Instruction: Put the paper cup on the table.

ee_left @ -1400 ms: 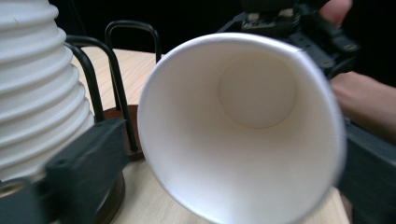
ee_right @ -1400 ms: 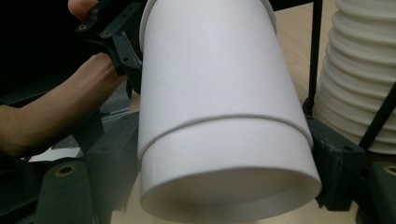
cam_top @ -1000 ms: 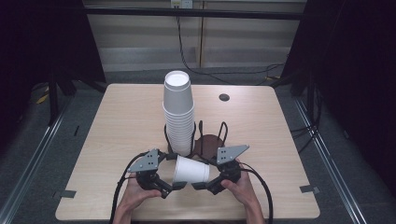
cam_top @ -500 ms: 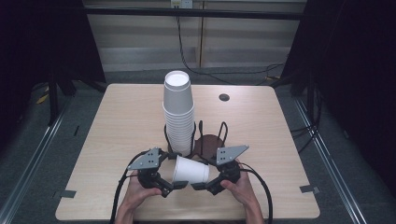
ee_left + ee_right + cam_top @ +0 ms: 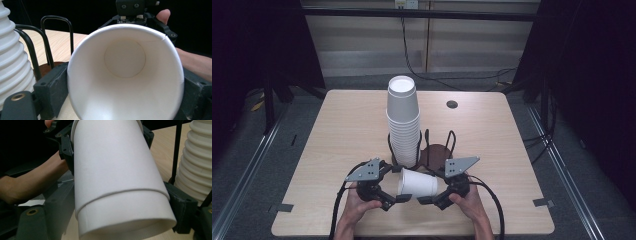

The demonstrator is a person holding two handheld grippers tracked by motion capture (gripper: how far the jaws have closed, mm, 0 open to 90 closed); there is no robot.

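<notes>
A white paper cup lies on its side between my two grippers, just above the table's near edge. My left gripper is shut on its wide rim end. In the left gripper view I look straight into the cup's mouth, with a black jaw pressed on each side. My right gripper is shut on the narrow base end. In the right gripper view the cup's outer wall runs away from me between the jaws. A tall stack of white cups stands upside down in a black wire holder just behind.
The holder has a round brown base to the right of the stack. A small dark disc lies near the table's far edge. The wooden table has bare room left and right. The ribbed stack stands close beside both grippers.
</notes>
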